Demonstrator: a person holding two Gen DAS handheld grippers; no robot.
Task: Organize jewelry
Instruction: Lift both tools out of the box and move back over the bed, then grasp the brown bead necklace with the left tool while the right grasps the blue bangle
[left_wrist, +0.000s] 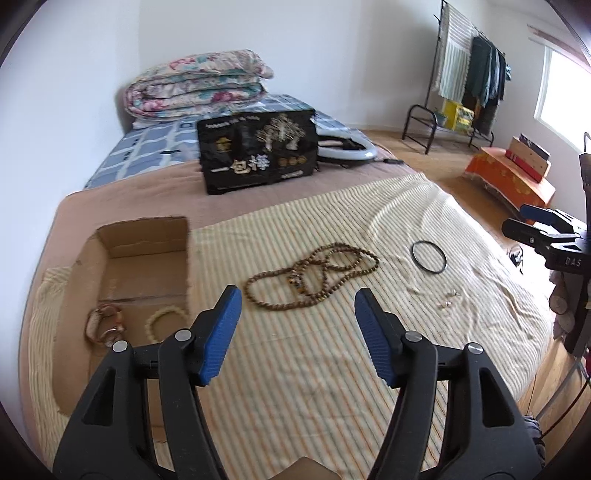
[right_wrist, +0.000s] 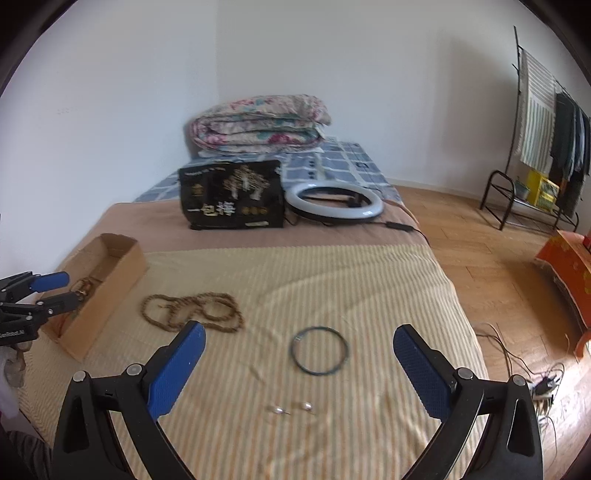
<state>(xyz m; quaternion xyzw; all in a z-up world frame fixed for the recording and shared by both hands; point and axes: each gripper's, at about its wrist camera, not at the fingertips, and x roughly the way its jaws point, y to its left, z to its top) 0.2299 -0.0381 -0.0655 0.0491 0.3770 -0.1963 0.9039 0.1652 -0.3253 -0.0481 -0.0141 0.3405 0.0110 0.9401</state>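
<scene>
Wooden bead necklace (left_wrist: 312, 275) looks limp and light, pinch one strand; left claw (left_wrist: 297, 295) and right claw (right_wrist: 299, 343) both released.

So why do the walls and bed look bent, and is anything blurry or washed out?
Both views are fisheye, so the bed and walls bow toward the dark round rim. In the left wrist view, the window is blown out white and the cardboard box is slightly smeared. In the right wrist view, the striped cloth and earrings look soft.

A folded quilt (right_wrist: 260, 123), black bag (right_wrist: 232, 194) and ring light (right_wrist: 334, 199) lie on the bed (right_wrist: 332, 232).
</scene>
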